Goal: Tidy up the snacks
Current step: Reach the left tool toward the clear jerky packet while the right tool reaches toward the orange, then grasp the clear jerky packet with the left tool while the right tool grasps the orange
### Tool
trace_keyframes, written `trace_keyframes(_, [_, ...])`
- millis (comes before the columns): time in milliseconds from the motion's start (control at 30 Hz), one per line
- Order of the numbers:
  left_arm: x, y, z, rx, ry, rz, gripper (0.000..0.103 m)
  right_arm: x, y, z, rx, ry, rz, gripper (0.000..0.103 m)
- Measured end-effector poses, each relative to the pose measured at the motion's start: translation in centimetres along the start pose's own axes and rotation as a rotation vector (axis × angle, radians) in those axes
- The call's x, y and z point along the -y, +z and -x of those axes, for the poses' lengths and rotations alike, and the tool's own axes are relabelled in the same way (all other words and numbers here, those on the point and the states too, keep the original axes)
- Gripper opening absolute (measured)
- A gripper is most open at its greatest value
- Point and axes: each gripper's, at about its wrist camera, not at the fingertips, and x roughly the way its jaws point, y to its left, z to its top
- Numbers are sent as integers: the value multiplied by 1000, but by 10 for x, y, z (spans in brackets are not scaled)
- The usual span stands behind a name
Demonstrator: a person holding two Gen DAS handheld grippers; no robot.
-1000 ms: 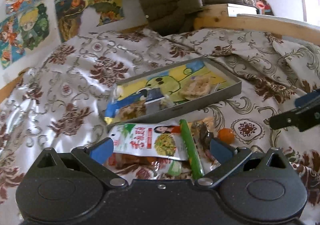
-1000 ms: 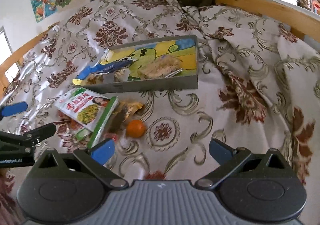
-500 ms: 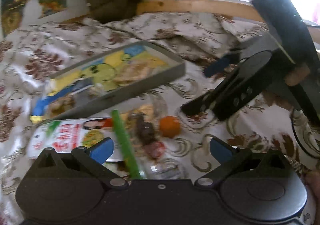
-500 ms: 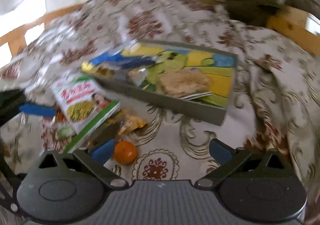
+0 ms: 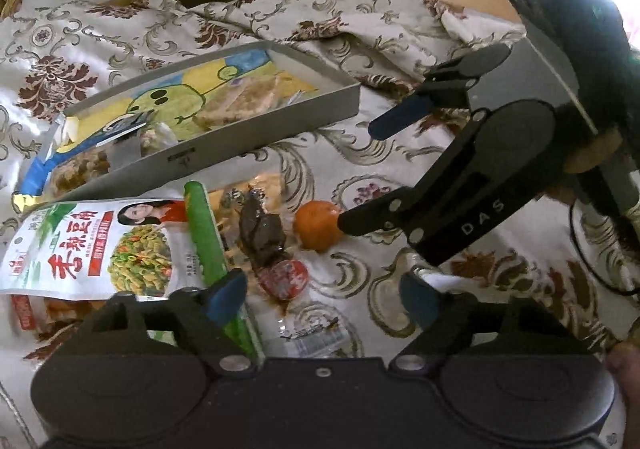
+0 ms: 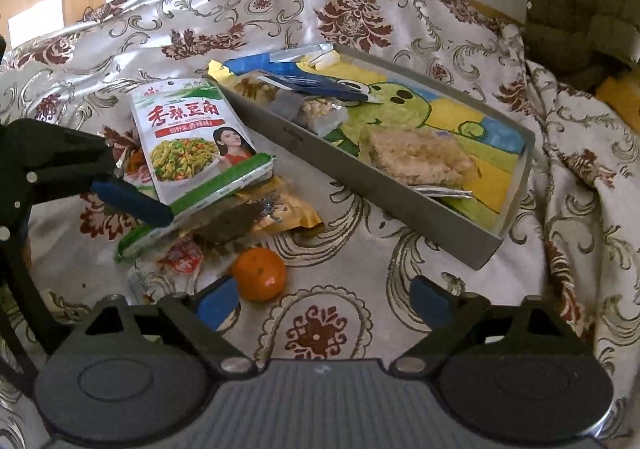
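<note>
Since a second ago both grippers have dropped toward the loose pile on the bedspread [image 6: 400,9], and the right one has swung in beside the orange. Going left to right in the right wrist view: the left gripper [image 6: 136,205] reaches over the white-and-green snack bag [image 6: 188,141], its fingers apart and closing, with nothing pinched between them yet; the bag lies on top of the small wrappers [image 6: 276,213], just beside the grey tray [image 6: 400,205], which already holds several snacks. The orange [image 6: 259,274] sits at the pile's near edge, touching the right gripper [image 6: 324,301] at its left finger; those jaws are wide and closing on empty air. The step looks like the approach to pick-up. Next, each gripper needs to settle around one item, clamp, and carry it into the tray.
</note>
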Motion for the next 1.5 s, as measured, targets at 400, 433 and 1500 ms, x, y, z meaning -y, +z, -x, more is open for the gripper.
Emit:
trace_keyframes(400, [-14,0,-7,-86,61,97,55,-2,-2,-4,-21,26,-15,83])
trace_keyframes(433, [-16,1,-6,-91,75,111,51,-2,-2,-4,-22,26,-14,82])
trace_keyframes(1500, [-40,6,21,-10,73,354,7,-10,1,-8,14,88,-219,35])
